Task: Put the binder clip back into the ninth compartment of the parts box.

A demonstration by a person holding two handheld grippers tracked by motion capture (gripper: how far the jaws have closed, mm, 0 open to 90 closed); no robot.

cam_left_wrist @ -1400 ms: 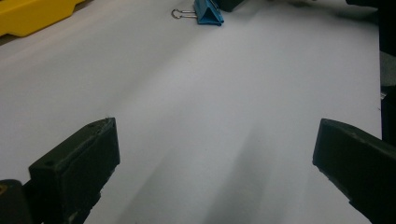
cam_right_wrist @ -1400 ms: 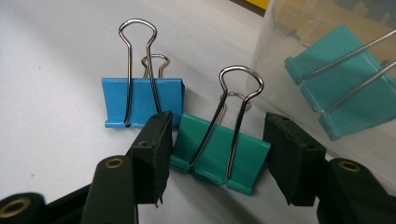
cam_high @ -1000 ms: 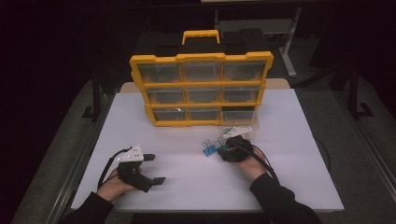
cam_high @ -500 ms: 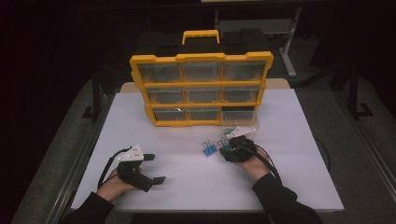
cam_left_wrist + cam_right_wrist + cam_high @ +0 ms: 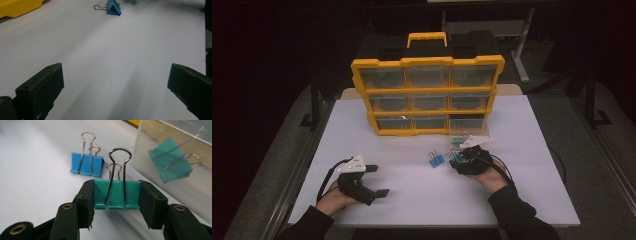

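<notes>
Low in the right gripper view, the right gripper has its two matte black jaws about half closed on the flat sides of a teal binder clip, whose bent wire handles stand up in glossy loops above the folded metal body. Just behind it, toward the upper left of that frame, a blue binder clip of the same shape sits on the smooth white table. At the upper right, a second teal clip lies tilted inside a clear plastic drawer. In the high view, the right gripper sits right of centre, near the bottom row of the yellow plastic organizer with its nine see-through drawers. The left gripper, at the lower left of that view, rests on the table with its blocky jaws spread wide and nothing between them.
</notes>
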